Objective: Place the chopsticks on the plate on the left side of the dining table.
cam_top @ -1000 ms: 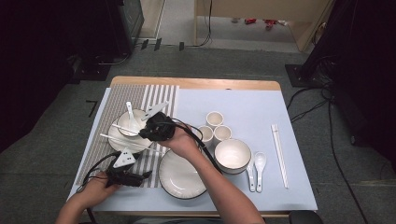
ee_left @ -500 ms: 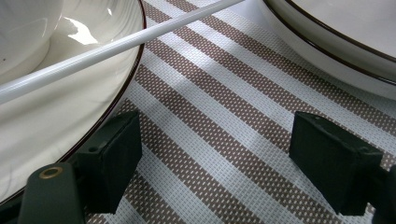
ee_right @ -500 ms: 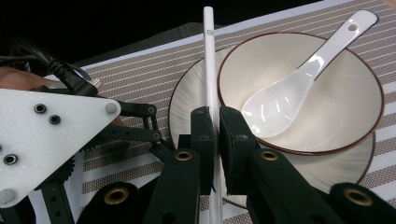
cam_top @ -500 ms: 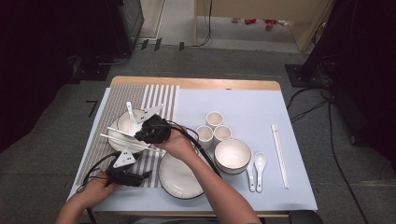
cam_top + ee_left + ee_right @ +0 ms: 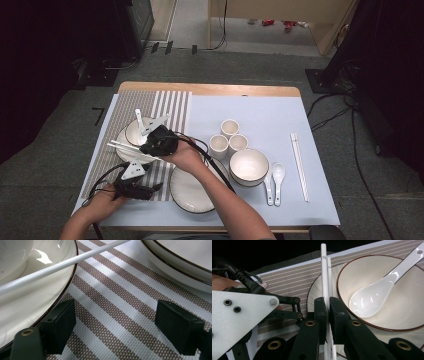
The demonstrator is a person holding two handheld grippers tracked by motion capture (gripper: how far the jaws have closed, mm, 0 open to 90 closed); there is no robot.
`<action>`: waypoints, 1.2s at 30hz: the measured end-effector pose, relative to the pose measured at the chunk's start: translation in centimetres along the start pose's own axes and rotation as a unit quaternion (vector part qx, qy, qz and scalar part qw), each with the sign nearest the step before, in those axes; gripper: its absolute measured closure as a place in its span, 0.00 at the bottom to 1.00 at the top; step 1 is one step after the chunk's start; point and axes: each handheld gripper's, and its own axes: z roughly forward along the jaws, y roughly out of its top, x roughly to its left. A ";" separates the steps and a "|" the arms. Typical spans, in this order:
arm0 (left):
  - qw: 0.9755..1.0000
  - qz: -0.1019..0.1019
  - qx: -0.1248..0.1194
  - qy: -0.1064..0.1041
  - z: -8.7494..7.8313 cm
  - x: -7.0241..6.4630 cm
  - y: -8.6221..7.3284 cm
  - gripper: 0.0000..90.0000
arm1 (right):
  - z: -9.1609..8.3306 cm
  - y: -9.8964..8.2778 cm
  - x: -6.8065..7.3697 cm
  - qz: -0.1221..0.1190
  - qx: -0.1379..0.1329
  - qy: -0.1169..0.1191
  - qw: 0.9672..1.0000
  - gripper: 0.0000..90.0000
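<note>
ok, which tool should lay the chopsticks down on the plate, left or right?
Right. The right tool is already shut on the white chopsticks over the plate beside the bowl. The left tool sits open on the striped mat, holding nothing.

The chopsticks point(image 5: 325, 277) are plain white. The spoon point(image 5: 377, 292) is glossy white. The bowl point(image 5: 392, 290) is cream with a dark brown rim. The placemat point(image 5: 120, 315) has brown and white stripes.

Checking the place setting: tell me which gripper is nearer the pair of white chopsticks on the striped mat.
Right. The right gripper is clamped on the white chopsticks; the left gripper rests open on the mat beside them.
</note>
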 end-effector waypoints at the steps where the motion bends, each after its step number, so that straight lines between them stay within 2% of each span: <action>1: 1.000 0.000 0.000 0.000 0.0 0.0 0.0 0.19 | 0.0 0.0 0.0 0.000 0.000 0.000 1.000 0.95; 36: 1.000 0.000 0.001 0.000 0.0 0.0 0.0 0.19 | 2.1 -0.3 0.1 0.000 0.012 0.010 1.000 0.95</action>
